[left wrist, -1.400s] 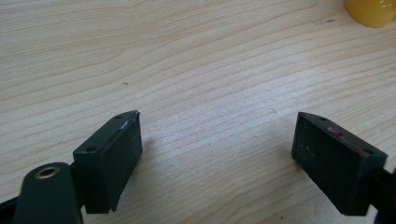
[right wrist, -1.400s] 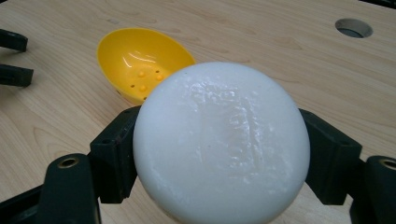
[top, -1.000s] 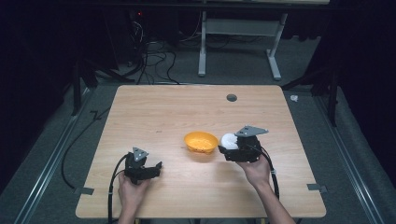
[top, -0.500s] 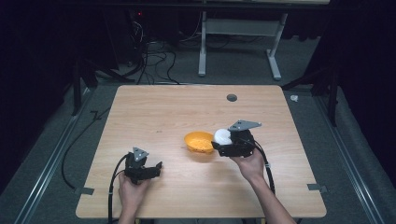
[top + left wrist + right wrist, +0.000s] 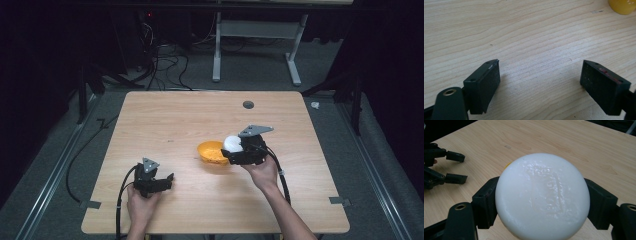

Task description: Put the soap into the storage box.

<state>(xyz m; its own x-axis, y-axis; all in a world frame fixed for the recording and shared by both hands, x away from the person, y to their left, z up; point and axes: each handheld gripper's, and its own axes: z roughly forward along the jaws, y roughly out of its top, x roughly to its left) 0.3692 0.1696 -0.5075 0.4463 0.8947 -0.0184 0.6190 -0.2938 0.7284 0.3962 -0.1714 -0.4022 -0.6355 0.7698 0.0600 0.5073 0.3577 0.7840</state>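
Observation:
A white ball is clamped between the jaws of my right gripper, which hangs just above the right rim of an orange bowl at mid-table. In the right gripper view the ball bulges between both black pads of that gripper, and a sliver of the bowl peeks out behind it. My left gripper rests low at the front left, jaws pointing right. In its own view the left gripper stands open over bare wood, with the bowl far off at the top right.
The wooden table has a dark round grommet near its far edge and tape tabs at the front corners. Cables and a white desk frame lie on the floor beyond. The left gripper also appears in the right gripper view.
My right gripper has carried the white ball leftward and slightly upward, from beside the bowl to over its right rim. The left gripper has stayed put.

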